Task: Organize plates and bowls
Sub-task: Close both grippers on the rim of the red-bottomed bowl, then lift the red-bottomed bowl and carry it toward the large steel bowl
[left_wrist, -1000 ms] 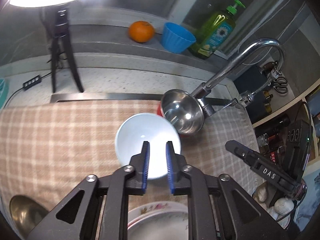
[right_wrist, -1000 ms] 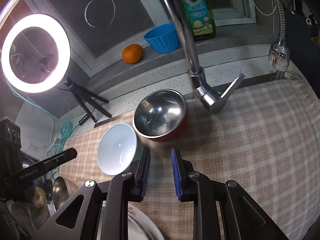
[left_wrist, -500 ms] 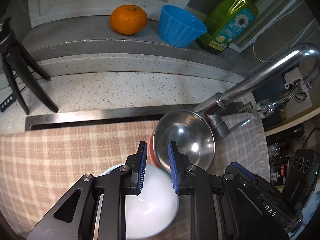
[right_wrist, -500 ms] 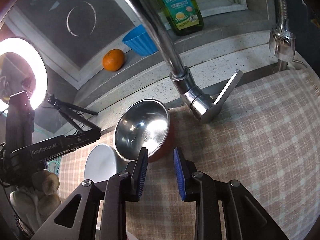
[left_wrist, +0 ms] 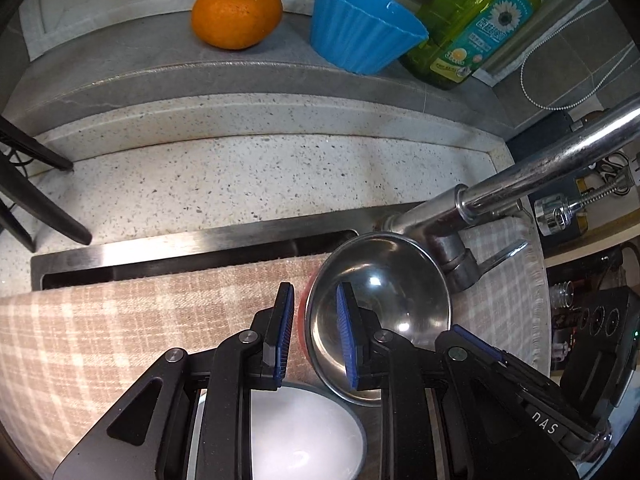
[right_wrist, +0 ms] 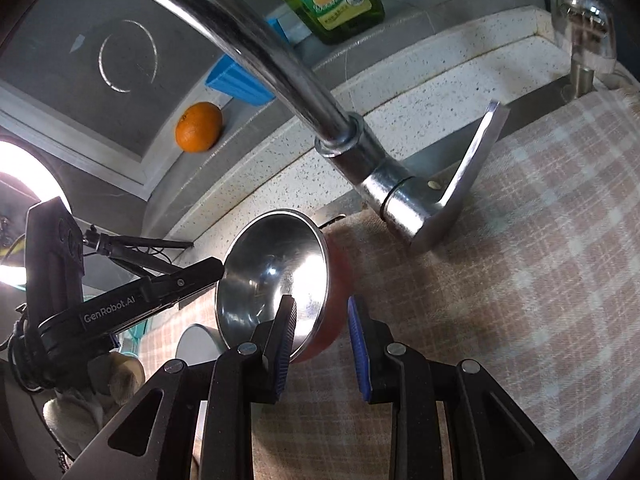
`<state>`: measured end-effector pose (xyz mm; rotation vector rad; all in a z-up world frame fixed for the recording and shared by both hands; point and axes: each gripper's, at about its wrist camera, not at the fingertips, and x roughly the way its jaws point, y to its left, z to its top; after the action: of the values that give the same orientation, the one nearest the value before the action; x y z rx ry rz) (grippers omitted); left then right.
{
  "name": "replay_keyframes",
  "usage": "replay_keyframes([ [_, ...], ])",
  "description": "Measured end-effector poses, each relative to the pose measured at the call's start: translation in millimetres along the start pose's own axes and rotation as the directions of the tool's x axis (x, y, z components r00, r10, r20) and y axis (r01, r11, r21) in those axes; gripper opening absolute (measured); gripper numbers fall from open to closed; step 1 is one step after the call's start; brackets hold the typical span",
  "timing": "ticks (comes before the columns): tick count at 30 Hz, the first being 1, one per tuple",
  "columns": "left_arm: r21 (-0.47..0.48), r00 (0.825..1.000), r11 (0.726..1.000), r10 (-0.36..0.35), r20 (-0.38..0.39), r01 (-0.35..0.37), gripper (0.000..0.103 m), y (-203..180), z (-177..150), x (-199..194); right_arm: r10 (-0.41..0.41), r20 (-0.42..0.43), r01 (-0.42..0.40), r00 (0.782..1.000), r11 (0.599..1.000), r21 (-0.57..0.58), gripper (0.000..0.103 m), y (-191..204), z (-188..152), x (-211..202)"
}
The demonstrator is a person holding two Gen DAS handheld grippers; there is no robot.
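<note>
My two claws flank one thing: the steel bowl [left_wrist: 380,312], red on the outside, which sits on the checked cloth [left_wrist: 120,320] at the cloth's back edge, just in front of the tap [left_wrist: 500,192]. My left claw [left_wrist: 314,332] comes at it from the left, jaws set a little apart with the bowl's near-left rim between them, one pad inside the bowl and one outside; I cannot tell whether the pads already press on the rim. My right claw [right_wrist: 320,340] comes from the right, jaws likewise narrowly apart, astride the right rim and the red wall, with a gap visible around the wall. A round bowl has no long axis, so the rim is my only hold, and the two claws look about equally near. I judge the next move as a pinch and lift. The white bowl [left_wrist: 304,432] lies just nearer me, under my left claw. Behind, the speckled counter [left_wrist: 240,184] carries a ledge with an orange [left_wrist: 236,12], a blue cup [left_wrist: 360,32] and a soap bottle [left_wrist: 476,28].
</note>
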<state>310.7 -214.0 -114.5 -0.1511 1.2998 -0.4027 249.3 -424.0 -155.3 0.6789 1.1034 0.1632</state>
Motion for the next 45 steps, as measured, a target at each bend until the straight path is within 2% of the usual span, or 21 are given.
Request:
replay_keyframes([
  [2, 0.0, 1.0, 1.0, 0.006, -0.003, -0.006, 0.019, 0.3, 0.4, 2.9, 0.007, -0.01, -0.007, 1.0, 1.0, 0.006, 0.024, 0.1, -0.6, 3.8],
  [4, 0.0, 1.0, 1.0, 0.01, -0.002, -0.01, 0.011, 1.3, 0.0, 4.0, 0.006, -0.017, -0.006, 1.0, 1.0, 0.004, 0.024, 0.6, -0.7, 6.7],
  [7, 0.006, 1.0, 1.0, 0.012, -0.003, -0.012, 0.006, 1.7, -0.4, 4.7, 0.004, -0.026, -0.004, 1.0, 1.0, 0.002, 0.023, 1.1, -0.6, 10.0],
  [12, -0.001, 1.0, 1.0, 0.008, 0.0, -0.008, 0.006, 1.9, -1.3, 4.1, -0.017, -0.028, 0.017, 0.999, 1.0, -0.006, 0.015, 5.5, 0.0, 14.7],
  [20, 0.012, 1.0, 1.0, -0.001, 0.029, 0.0, 0.006, -4.3, -5.0, -8.4, -0.033, -0.011, 0.033, 0.999, 0.999, -0.009, 0.014, 8.7, -1.0, 9.9],
  [33, 0.056, 0.996, 0.998, -0.033, 0.086, 0.028, 0.006, -23.8, -27.4, -46.9, -0.034, 0.035, 0.035, 0.999, 0.999, -0.032, 0.013, 20.0, -15.2, -39.2],
  [45, 0.076, 0.989, 0.996, -0.064, 0.133, 0.054, 0.006, -28.2, -64.0, -92.2, -0.022, 0.068, 0.026, 0.997, 0.998, -0.065, 0.013, 39.2, -46.4, -85.3],
])
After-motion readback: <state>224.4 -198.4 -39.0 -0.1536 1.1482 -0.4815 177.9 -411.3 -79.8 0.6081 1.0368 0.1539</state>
